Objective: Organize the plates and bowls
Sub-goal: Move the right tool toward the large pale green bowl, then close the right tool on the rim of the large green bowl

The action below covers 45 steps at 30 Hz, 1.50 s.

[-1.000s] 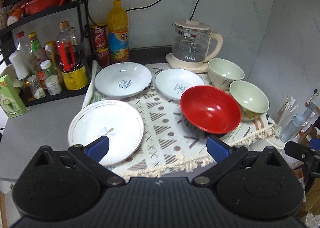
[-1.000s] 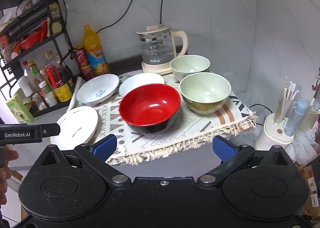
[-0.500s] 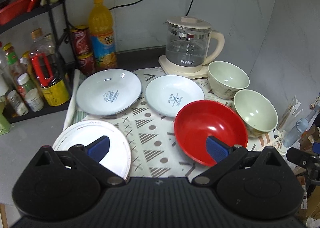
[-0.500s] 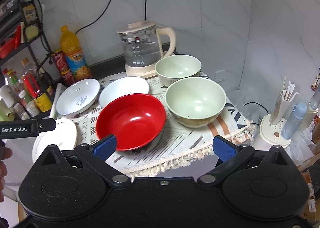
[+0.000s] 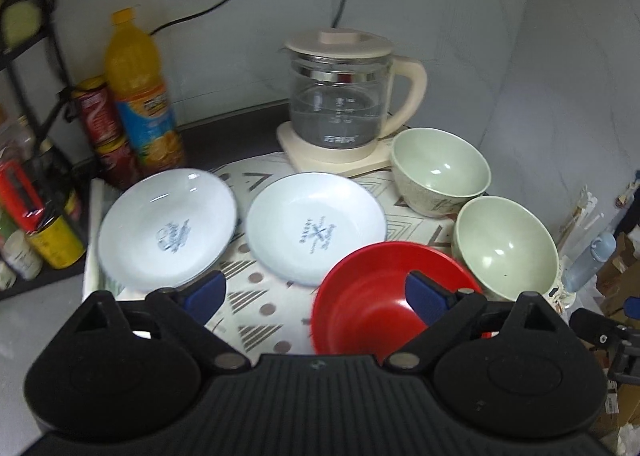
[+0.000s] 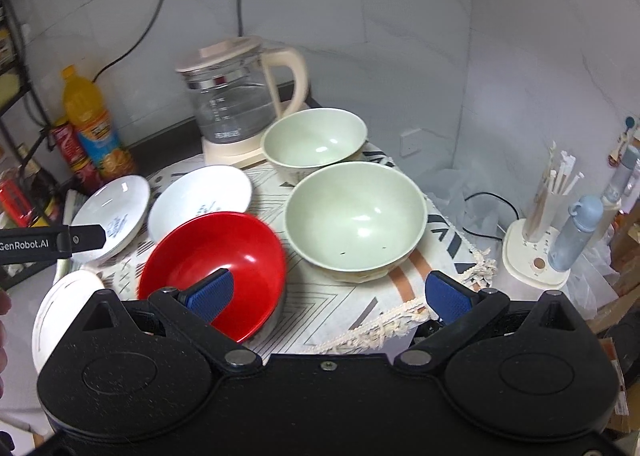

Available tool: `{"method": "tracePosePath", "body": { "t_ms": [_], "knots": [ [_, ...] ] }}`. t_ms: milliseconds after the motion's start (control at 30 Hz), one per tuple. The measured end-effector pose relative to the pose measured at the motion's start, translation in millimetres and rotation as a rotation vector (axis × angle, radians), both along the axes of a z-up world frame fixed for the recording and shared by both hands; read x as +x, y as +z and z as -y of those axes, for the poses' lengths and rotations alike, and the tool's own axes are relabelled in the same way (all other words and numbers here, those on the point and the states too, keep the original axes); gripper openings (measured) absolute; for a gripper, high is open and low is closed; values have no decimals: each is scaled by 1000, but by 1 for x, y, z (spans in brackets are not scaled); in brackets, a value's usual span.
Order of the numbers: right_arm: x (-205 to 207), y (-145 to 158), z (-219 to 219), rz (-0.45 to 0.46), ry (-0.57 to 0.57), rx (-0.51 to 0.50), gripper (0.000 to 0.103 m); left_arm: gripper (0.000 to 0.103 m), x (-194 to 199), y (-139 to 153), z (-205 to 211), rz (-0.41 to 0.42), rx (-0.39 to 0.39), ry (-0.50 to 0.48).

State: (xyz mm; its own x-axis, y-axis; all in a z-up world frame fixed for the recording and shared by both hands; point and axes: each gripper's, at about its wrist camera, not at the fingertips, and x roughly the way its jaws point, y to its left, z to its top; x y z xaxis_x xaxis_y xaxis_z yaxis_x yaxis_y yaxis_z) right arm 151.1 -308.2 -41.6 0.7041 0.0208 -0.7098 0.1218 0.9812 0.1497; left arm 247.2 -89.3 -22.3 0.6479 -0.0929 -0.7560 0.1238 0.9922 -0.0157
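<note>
A red bowl [image 5: 360,296] [image 6: 212,248] sits near the front of the patterned mat [image 5: 260,296]. Right of it stand two pale green bowls, one near [image 5: 504,244] [image 6: 356,216] and one far [image 5: 440,168] [image 6: 316,140]. Two white plates with blue print [image 5: 168,224] [image 5: 316,220] lie behind it, and a third white plate [image 6: 60,308] lies at the front left. My left gripper [image 5: 316,292] hovers with its jaws closing. Its right finger is over the red bowl's inside and nothing is pressed. My right gripper [image 6: 328,294] stands open before the near green bowl.
A glass kettle [image 5: 340,96] on a cream base stands at the back. An orange juice bottle [image 5: 140,96], red cans [image 5: 100,124] and a rack of bottles [image 5: 40,224] crowd the left. A chopstick holder [image 6: 536,232] and blue bottle [image 6: 576,232] stand right of the table.
Both grippers have moved forward over the table. The front white plate has slid under the left gripper's body, and the red bowl now lies under a finger of each gripper. No dish has moved.
</note>
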Motion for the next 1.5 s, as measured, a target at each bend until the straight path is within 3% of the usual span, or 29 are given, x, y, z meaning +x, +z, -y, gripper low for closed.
{"method": "tracePosePath", "body": {
  "t_ms": [400, 633, 800, 1033, 1300, 1367, 1500],
  "knots": [
    [32, -14, 17, -31, -102, 27, 102, 96, 55, -22, 41, -77, -65, -144],
    [45, -27, 32, -64, -171, 56, 91, 95, 76, -38, 63, -101, -74, -218],
    [53, -37, 36, -84, -189, 80, 84, 84, 90, -45, 72, -127, -113, -267],
    [66, -54, 42, -120, -239, 103, 61, 61, 108, -61, 87, -179, -133, -330],
    [75, -70, 51, -156, -284, 135, 46, 39, 121, -83, 101, -241, -151, -338],
    [75, -74, 54, -163, -297, 147, 38, 34, 124, -86, 105, -259, -161, -344],
    [76, -81, 60, -171, -302, 188, 32, 33, 128, -92, 114, -280, -168, -351]
  ]
}}
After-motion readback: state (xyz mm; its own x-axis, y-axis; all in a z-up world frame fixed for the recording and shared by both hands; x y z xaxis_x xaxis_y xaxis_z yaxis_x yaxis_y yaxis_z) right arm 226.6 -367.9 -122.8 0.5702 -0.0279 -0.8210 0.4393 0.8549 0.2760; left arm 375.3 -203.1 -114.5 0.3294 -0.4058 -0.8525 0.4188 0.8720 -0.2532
